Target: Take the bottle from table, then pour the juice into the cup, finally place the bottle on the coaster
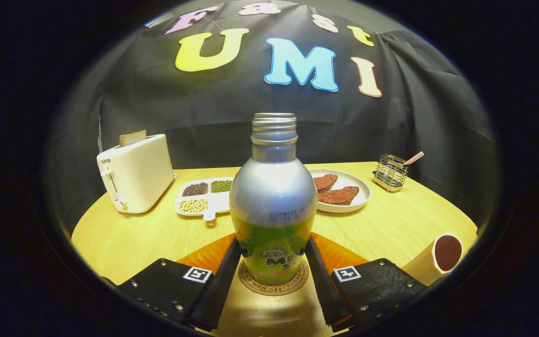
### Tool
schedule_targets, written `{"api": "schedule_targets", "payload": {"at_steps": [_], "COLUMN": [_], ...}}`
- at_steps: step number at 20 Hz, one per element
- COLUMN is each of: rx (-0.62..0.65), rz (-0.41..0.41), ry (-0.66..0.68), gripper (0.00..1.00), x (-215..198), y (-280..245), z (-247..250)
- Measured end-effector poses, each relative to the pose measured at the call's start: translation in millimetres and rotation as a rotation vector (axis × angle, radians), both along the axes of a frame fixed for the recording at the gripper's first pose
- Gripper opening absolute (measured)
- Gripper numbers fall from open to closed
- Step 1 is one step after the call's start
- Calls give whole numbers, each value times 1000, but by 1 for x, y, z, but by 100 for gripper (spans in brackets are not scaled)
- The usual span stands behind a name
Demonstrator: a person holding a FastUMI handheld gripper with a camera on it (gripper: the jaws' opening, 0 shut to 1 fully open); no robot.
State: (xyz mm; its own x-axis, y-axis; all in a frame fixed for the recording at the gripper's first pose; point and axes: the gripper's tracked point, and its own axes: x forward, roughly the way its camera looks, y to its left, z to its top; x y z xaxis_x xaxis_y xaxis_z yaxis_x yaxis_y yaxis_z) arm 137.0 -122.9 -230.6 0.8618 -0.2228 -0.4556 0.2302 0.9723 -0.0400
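Note:
A silver and green bottle (273, 196) with no cap stands upright on a round cork coaster (269, 286) on the wooden table (391, 224). My gripper (273, 243) is shut on the bottle: both fingers press against its lower sides, one on each side, just above the coaster. A pale cup (440, 257) with dark liquid inside stands to the right of the fingers, near the table's edge.
Beyond the bottle lie a white divided tray (206, 194) of beans and seeds and a white plate (360, 196) with reddish meat slices. A cream toaster (136, 173) holding a bread slice stands at the back left. A wire holder (390, 173) with a striped straw stands at the back right.

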Motion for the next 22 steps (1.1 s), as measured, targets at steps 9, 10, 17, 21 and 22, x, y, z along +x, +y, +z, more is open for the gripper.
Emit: {"api": "schedule_targets", "payload": {"at_steps": [9,10,17,21,22], "rx": [-12,-18,-95,-77,-83], "rz": [16,27,131,180,188], "ry": [-19,-41,-214,-274,-287], "gripper": [98,98,98,98,98], "x": [-14,-18,-68,-104,-114], "y": [-1,0,14,29,30], "z": [17,29,142,189,199]}}
